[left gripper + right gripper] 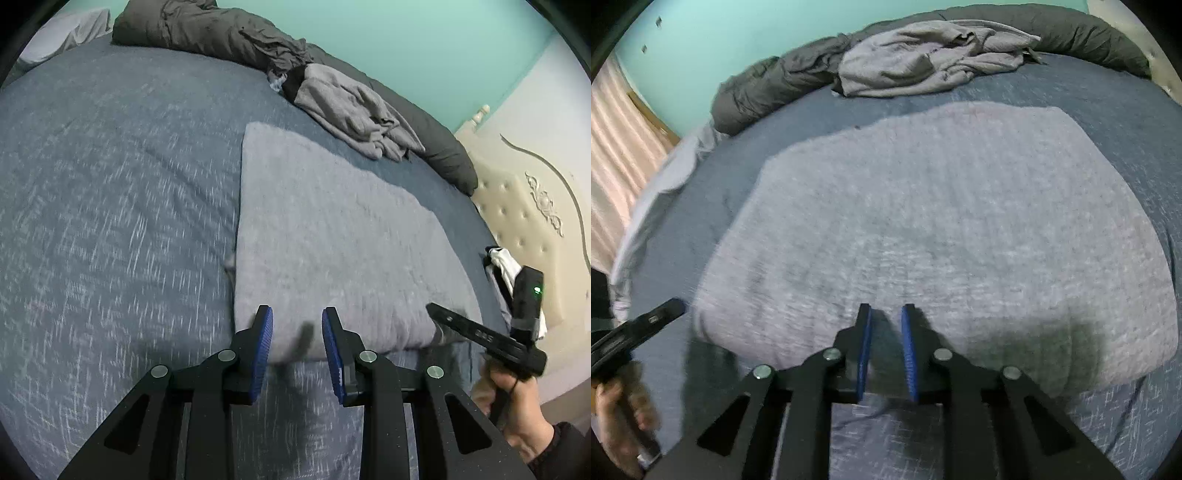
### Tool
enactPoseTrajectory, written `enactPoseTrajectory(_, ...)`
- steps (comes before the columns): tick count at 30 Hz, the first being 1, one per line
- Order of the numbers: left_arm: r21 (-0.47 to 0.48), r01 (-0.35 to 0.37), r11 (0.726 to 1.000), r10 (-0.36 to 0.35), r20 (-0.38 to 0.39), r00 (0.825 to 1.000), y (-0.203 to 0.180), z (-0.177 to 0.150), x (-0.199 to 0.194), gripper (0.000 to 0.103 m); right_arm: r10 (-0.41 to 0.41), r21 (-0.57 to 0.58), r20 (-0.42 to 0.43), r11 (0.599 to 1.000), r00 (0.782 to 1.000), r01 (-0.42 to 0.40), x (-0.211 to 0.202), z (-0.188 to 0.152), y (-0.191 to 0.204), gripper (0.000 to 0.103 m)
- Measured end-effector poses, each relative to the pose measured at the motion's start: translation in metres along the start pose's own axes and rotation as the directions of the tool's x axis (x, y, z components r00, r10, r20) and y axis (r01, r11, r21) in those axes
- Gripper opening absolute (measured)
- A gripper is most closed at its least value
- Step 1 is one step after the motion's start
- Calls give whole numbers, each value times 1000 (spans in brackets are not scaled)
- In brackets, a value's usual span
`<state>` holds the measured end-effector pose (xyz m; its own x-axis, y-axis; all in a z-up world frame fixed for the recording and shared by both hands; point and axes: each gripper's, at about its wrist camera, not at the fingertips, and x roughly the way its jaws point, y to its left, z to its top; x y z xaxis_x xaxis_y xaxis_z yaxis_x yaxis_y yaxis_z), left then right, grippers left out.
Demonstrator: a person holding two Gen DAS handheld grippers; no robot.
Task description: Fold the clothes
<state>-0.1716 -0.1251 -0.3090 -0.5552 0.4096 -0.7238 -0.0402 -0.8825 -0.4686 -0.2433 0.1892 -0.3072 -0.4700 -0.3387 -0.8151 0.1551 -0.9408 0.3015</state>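
Both grippers hang over the bed (110,184), jaws parted and empty: left gripper (297,314) moderately apart, right gripper (885,312) narrowly. Just ahead of each lies the flat grey towel (923,221); crumpled clothes (923,62) sit beyond.

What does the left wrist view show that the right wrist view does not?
Only the left wrist view: a cream tufted headboard and a black-and-white garment.
Only the right wrist view: a pink curtain.
Both: the flat gray cloth on the blue bedcover, the crumpled gray clothes, and open jaws holding nothing.
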Motion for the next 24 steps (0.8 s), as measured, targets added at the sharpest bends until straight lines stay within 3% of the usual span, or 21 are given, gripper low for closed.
enactPoseTrajectory(3, -8, -12, 1000, 12, -7, 1000, 6, -8, 2, 30, -33, 16, -21, 999, 999, 34, 18, -7, -4, 9)
enactPoseTrajectory(8, -13, -7, 1000, 7, -11, 1000, 10, -11, 4, 30, -120, -53, 5, 991, 993, 120, 33, -23, 7, 6)
enactPoseTrajectory(14, 8, -14, 1000, 14, -8, 1000, 6, -12, 3, 30, -136, -48, -22, 990, 990, 135, 29, -15, 14, 6)
enactPoseTrajectory(20, 9, -12, 1000, 12, -5, 1000, 5, -12, 2, 30, -108, -26, 40, 994, 993, 109, 2, -22, 27, 6)
enactPoseTrajectory(24, 5, -10, 1000, 10, -3, 1000, 6, -11, 1, 30, -141, -50, -9, 989, 990, 140, 29, -34, 22, 4)
